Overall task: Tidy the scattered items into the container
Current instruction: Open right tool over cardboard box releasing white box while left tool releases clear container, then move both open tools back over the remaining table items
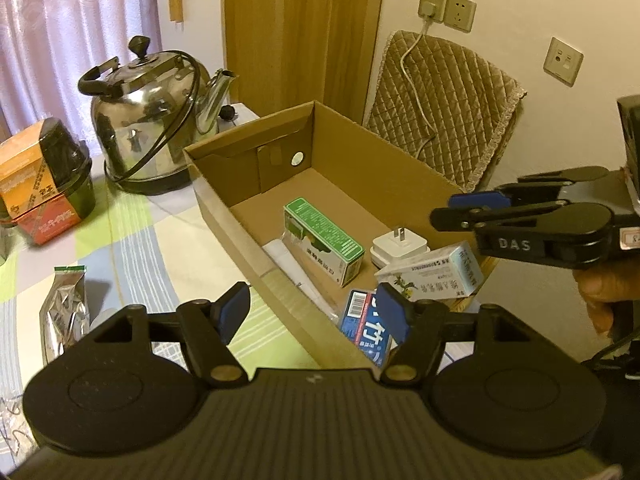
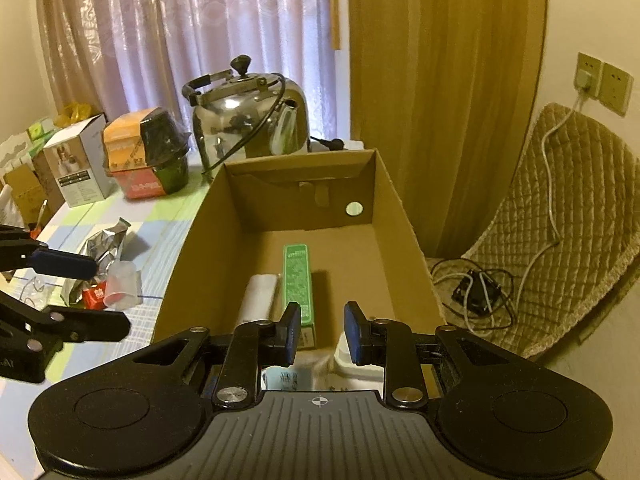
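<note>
Left wrist view: the left gripper (image 1: 314, 314) hangs spread and empty right over the near wall of the cardboard box (image 1: 256, 240), probably lined up for the foil pouch (image 1: 66, 312) lying out on the checked tablecloth (image 1: 132, 240). Already in the box: a green carton (image 1: 324, 246), white plug (image 1: 398, 246), pale blue medicine box (image 1: 434, 274) and a blue pack (image 1: 366, 326).

Right wrist view: the right gripper (image 2: 322, 334) is open too, nothing pinched, hovering over the box's near end. The pouch looks crinkly and silver, with a small clear cup (image 2: 122, 284) beside it.
</note>
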Motion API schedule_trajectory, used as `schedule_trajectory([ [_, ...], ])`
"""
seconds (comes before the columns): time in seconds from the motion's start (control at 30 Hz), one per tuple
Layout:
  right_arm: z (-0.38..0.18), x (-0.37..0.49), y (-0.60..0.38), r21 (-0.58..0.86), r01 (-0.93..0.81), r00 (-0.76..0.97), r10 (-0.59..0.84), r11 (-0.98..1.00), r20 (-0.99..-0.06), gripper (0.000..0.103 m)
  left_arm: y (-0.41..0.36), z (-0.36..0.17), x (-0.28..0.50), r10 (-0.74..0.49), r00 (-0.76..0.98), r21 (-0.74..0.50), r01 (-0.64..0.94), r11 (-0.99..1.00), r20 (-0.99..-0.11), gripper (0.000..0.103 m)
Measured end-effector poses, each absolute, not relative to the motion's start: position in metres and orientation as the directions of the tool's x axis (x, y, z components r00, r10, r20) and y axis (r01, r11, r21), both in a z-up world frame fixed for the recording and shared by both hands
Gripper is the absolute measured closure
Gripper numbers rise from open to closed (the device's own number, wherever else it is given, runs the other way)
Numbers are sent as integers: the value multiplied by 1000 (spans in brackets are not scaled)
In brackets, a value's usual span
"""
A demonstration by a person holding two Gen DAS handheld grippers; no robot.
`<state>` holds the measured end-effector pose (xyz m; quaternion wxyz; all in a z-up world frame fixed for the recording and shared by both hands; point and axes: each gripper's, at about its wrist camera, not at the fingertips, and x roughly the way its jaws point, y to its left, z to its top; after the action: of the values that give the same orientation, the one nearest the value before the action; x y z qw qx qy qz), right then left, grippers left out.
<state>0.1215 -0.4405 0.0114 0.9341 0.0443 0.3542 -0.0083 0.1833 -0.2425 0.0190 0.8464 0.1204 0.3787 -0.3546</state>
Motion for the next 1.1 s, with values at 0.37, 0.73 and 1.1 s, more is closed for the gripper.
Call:
schedule_trajectory([
  [0.37, 15, 79, -439, 65, 85, 724, -17, 994, -690, 74, -206, 22, 165, -496, 481, -85, 651, 755, -723, 37],
  [0.73, -9, 105, -424, 45, 55, 686, -5, 997, -728, 73, -190, 25, 158, -486, 493, -88, 632, 770, -722, 36],
  [1.1, 8, 83, -411, 21, 58, 752, -30, 998, -659, 7, -159, 28, 153, -457, 528, -97, 573, 814, -716, 34],
])
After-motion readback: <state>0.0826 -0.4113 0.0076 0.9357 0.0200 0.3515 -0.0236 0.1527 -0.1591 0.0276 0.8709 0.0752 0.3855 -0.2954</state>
